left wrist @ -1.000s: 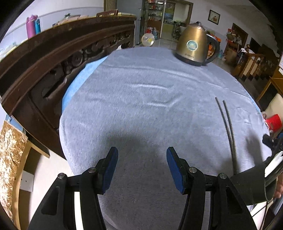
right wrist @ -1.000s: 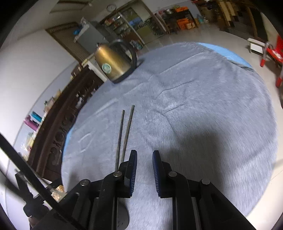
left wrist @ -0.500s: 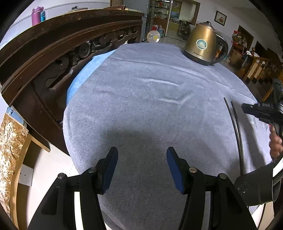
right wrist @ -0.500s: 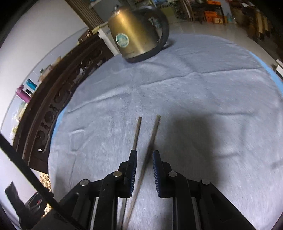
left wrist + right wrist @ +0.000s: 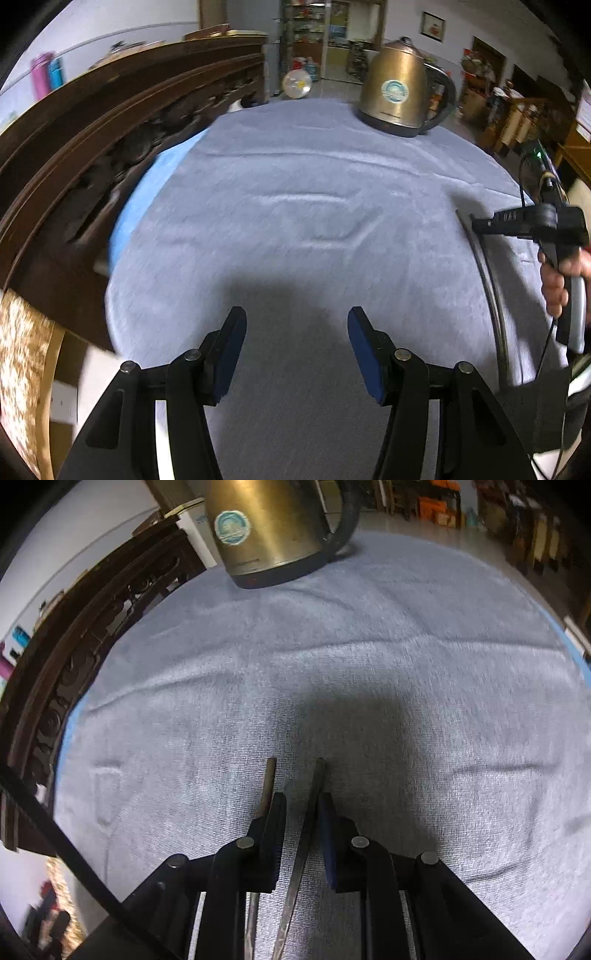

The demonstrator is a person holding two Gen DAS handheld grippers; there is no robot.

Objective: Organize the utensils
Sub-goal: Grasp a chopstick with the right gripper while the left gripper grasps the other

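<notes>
Right gripper (image 5: 302, 799) fingers, just narrowed, straddle one thin dark metal chopstick (image 5: 314, 786), other chopstick (image 5: 267, 786) outside; pinch squarely; left gripper (image 5: 295, 328) half-open, empty.

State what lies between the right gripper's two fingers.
One chopstick runs between the right gripper's fingers; the other chopstick lies outside the left one. Right wrist view shows it.

Two chopsticks (image 5: 312, 797), one kettle (image 5: 397, 96), one grey cloth (image 5: 295, 221), two grippers (image 5: 293, 354).
</notes>
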